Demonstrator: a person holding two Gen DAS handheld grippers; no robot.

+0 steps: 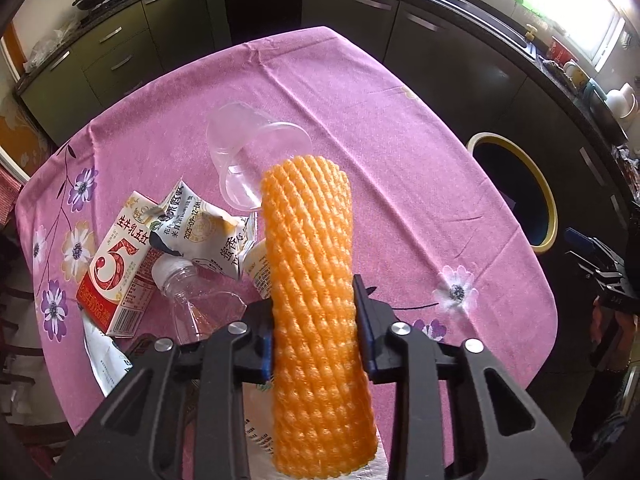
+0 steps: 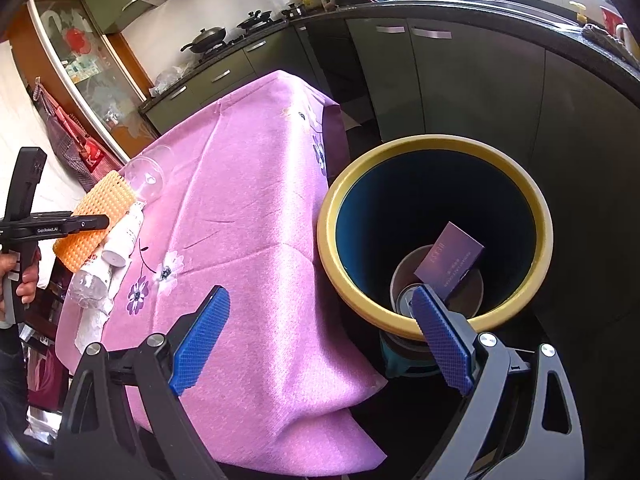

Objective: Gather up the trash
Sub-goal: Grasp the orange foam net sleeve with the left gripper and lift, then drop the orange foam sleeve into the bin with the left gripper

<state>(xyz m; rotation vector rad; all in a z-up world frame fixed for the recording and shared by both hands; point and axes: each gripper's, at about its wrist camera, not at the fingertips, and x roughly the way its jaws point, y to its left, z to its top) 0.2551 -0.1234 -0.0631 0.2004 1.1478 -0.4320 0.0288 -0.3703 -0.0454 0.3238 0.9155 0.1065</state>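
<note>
My left gripper is shut on an orange foam net sleeve, pads pressing its sides, above the pink-clothed table. The right wrist view shows the same sleeve at far left. On the cloth lie a red-and-white milk carton, a crumpled carton, a clear plastic cup on its side, a clear bottle and a small white bottle. My right gripper stands open and holds nothing, between the table edge and the yellow-rimmed bin. A purple box lies inside the bin.
The bin stands off the table's right edge. Dark kitchen cabinets curve behind the table, with pans on the stove. A white paper towel lies under the sleeve. A person's hand holds the left gripper's handle.
</note>
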